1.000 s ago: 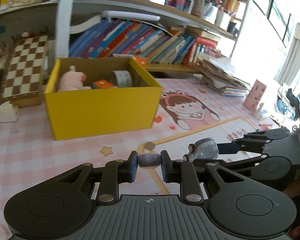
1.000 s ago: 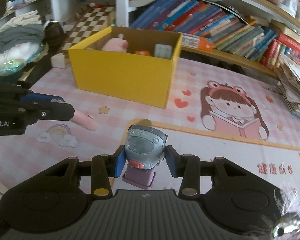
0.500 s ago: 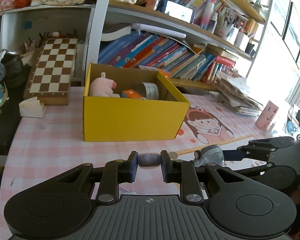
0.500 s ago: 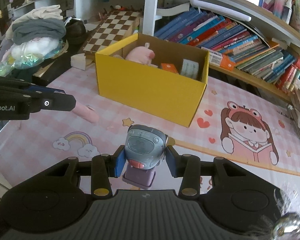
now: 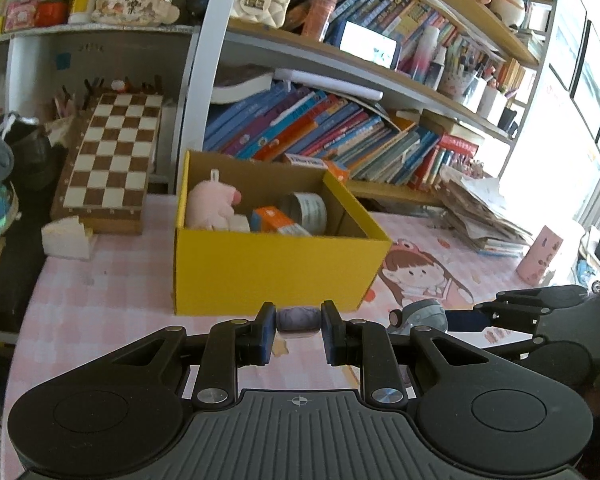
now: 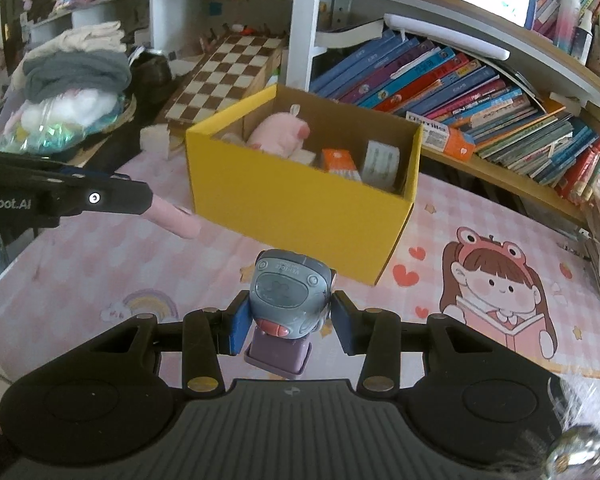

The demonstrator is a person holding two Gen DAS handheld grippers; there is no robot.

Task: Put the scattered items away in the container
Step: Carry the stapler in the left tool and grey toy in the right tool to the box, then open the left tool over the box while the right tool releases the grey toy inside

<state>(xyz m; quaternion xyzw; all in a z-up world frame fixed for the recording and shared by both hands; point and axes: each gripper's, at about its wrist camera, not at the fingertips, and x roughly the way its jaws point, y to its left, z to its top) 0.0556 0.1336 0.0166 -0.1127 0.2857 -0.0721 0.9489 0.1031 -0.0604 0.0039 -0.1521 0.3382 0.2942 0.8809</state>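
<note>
A yellow cardboard box (image 5: 276,276) (image 6: 296,196) stands open on the pink mat, holding a pink plush pig (image 5: 210,204), an orange packet (image 5: 272,218) and a tape roll (image 5: 306,210). My left gripper (image 5: 299,320) is shut on a small pink-purple cylinder (image 5: 299,318), held above the mat in front of the box; from the right wrist view the cylinder (image 6: 176,218) pokes out left of the box. My right gripper (image 6: 290,312) is shut on a grey toy vehicle (image 6: 290,292) with a purple base, also in front of the box and seen in the left wrist view (image 5: 424,314).
A chessboard (image 5: 112,156) leans behind the box at left, with a white block (image 5: 66,236) before it. Bookshelves (image 5: 340,128) run along the back. A paper stack (image 5: 484,212) and a pink cup (image 5: 540,254) sit at right. Folded clothes (image 6: 72,76) lie at far left.
Both grippers have risen and drawn nearer the yellow box with their items still held; the box interior now shows more from above.
</note>
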